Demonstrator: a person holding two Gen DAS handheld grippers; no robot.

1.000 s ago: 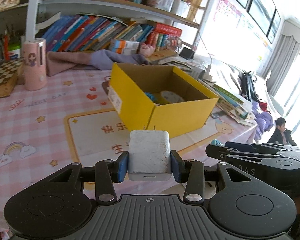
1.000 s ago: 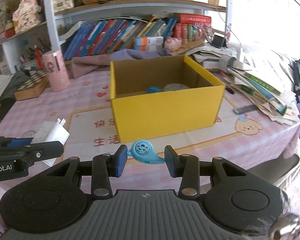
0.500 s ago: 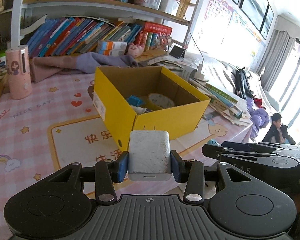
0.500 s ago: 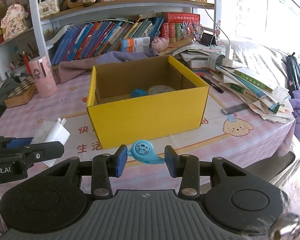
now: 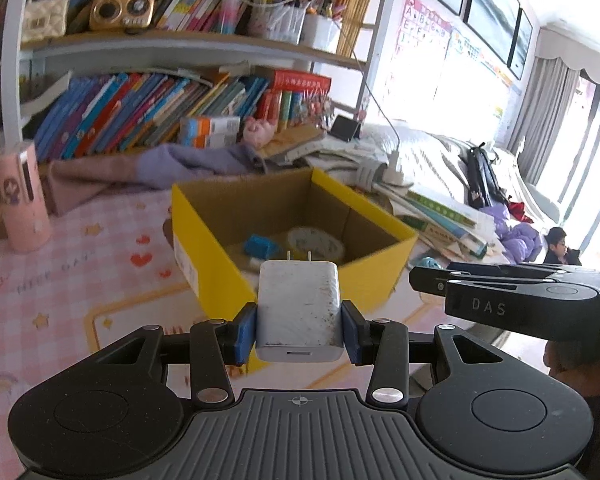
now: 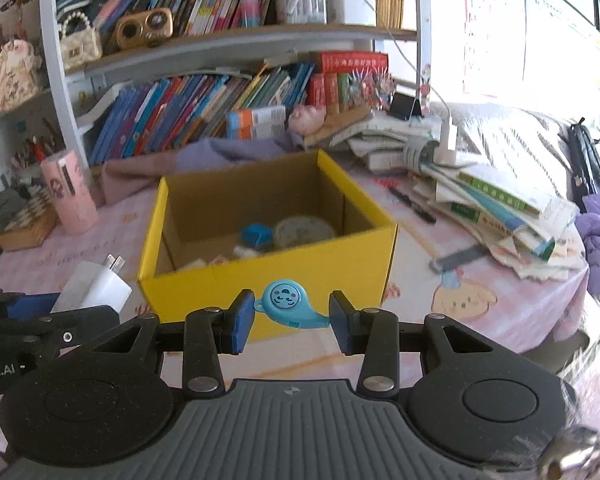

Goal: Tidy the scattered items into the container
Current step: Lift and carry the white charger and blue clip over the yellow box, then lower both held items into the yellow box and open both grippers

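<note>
Open yellow cardboard box (image 6: 268, 276) holds a blue block (image 6: 256, 235) and round tape roll (image 6: 305, 231). Your left gripper (image 5: 299, 328) jaws pinch a white wall charger (image 5: 299, 312); right gripper (image 6: 290, 322) jaws pinch a light-blue teardrop toy (image 6: 290, 306).

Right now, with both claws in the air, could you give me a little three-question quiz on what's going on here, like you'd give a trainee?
1. True or false: the left claw is empty.
2. What is the right claw carrying? A) a pen B) a small blue teardrop-shaped gadget with a face C) a tape roll
3. Name one item already lying inside the yellow box.

Key:
1. False: it is shut on a white charger plug, prongs pointing away.
2. B, the blue gadget.
3. The tape roll, or the blue object beside it.
</note>
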